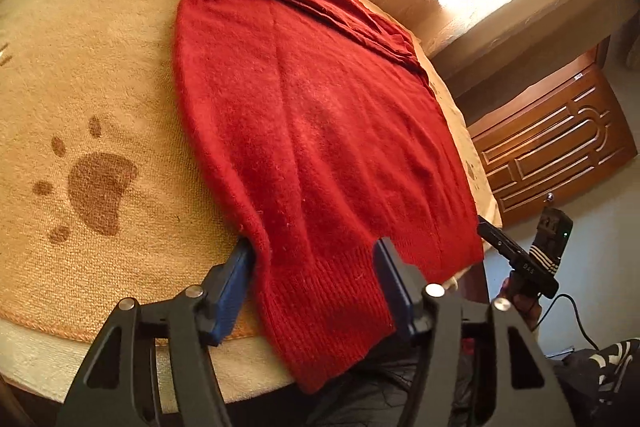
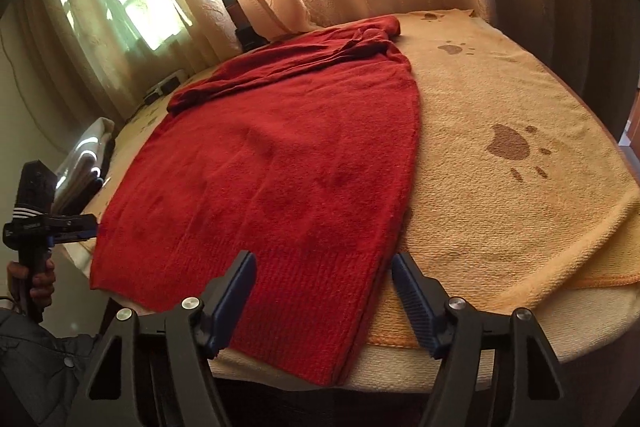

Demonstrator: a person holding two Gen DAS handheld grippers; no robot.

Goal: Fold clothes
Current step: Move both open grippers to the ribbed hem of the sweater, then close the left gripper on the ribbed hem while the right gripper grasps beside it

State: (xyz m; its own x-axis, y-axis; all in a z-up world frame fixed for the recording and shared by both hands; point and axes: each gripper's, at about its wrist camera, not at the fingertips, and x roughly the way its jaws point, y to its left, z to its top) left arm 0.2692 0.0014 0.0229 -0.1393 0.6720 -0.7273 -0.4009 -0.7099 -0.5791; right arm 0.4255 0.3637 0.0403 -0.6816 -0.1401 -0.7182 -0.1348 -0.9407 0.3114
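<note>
A red sweater [image 1: 312, 115] lies flat across the middle of the paw-print towel [image 1: 92, 99]. The left claw [image 1: 314, 259] and right claw [image 2: 324, 273] each straddle its near hem corners at lower frame, released, pads not pinching.

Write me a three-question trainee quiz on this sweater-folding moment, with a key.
1. True or false: the red sweater lies spread on a paw-print towel.
2. Which part of the sweater does the right gripper straddle? A) collar B) corner of the ribbed hem C) sleeve cuff
3. Is the left gripper or the right gripper lifting fabric off the towel?

Key: 1 true. 2 B. 3 no; both sets of jaws stand open at the hem, and the sweater lies on the towel.
</note>
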